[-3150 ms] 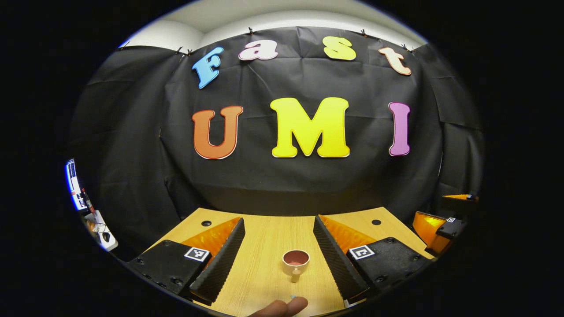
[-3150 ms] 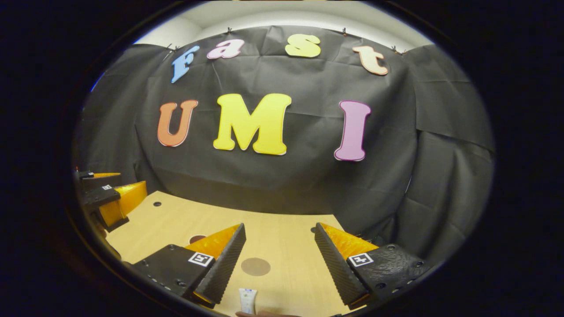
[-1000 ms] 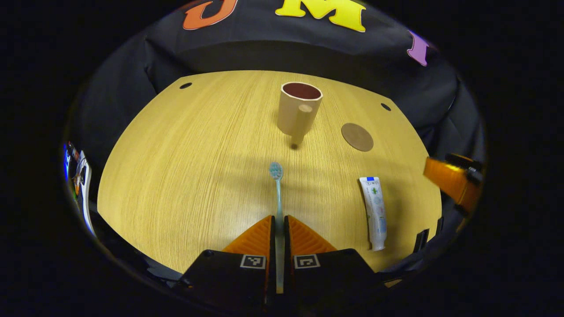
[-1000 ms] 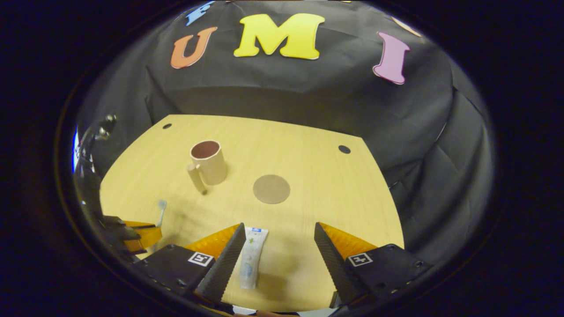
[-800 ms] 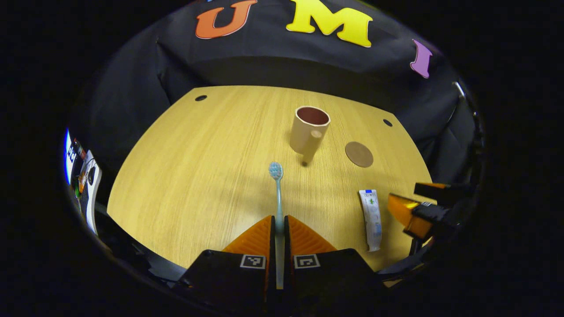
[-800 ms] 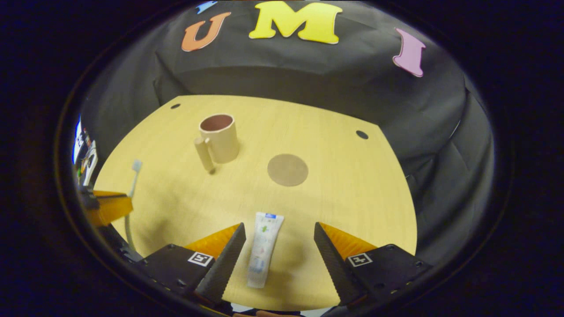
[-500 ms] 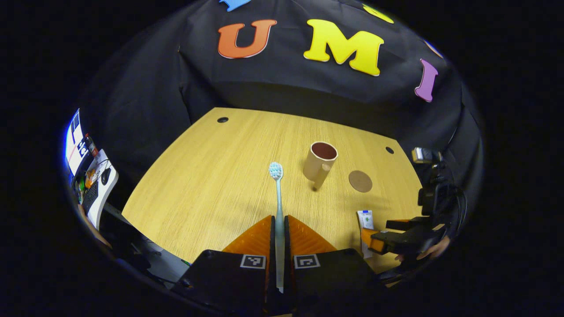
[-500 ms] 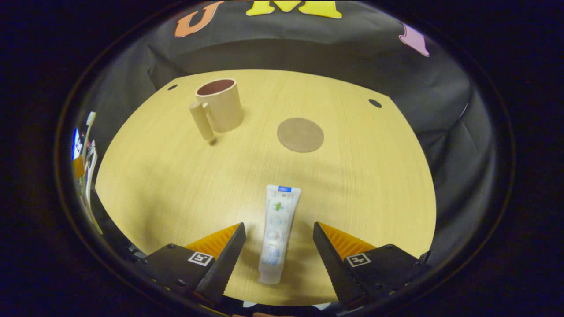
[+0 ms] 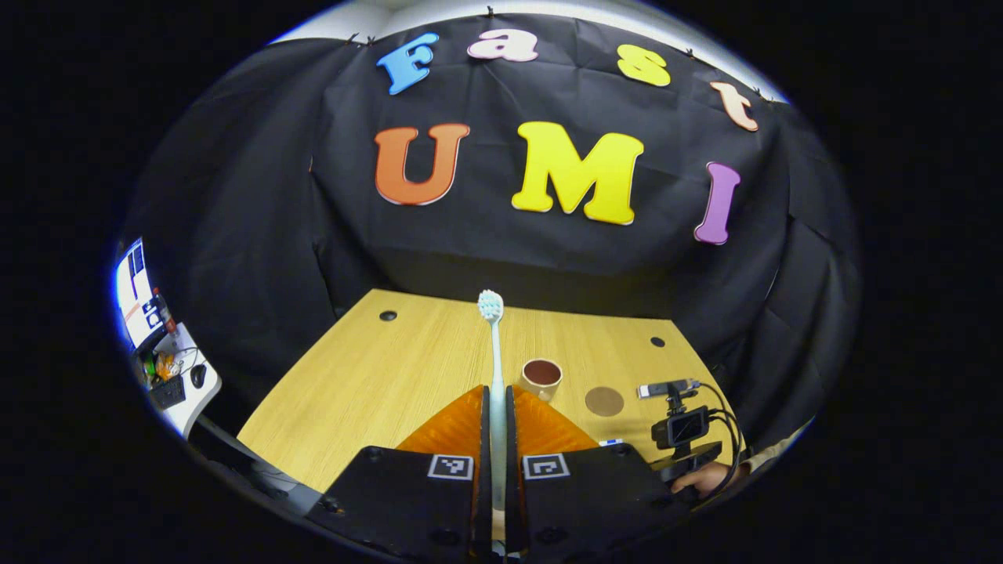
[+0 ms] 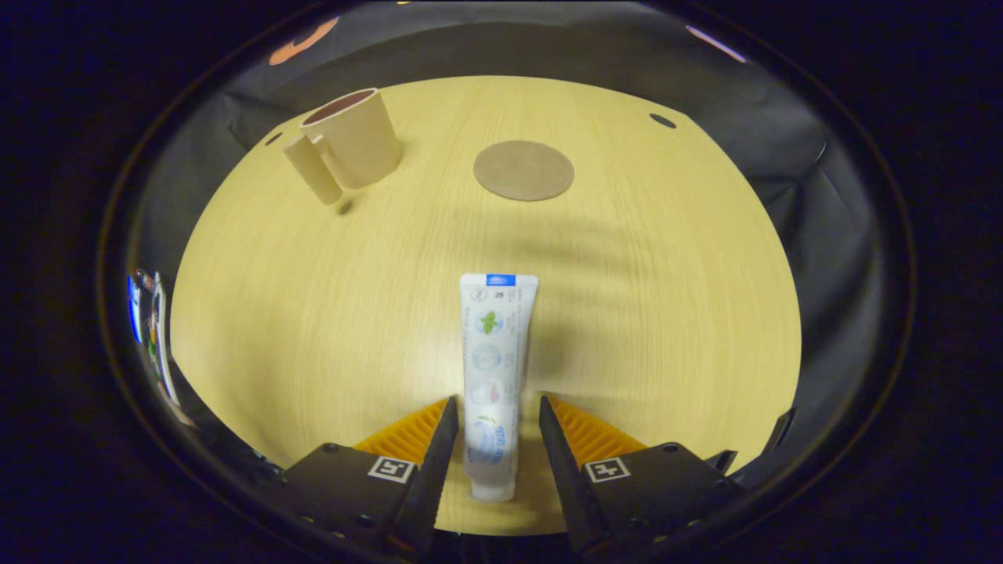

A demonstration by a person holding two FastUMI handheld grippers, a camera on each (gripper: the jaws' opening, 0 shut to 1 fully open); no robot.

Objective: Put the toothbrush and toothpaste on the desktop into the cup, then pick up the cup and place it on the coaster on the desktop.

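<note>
1. Beige ceramic cup point(image 10: 351, 137) with a dark red inside and a peg handle: upright on the pale wooden desktop point(image 10: 313, 313), far left, nothing visible inside.
2. Round brown coaster point(image 10: 523, 170): bare, right of the cup, apart from it.
3. Left gripper point(image 9: 495, 439): fingers pressed together on the light blue toothbrush point(image 9: 493, 368), lifted off the desktop, bristled head up.
4. Right gripper point(image 10: 491, 423): fingers narrowly spread either side of the white toothpaste tube point(image 10: 494, 368) lying flat near; contact impossible to tell.
</note>
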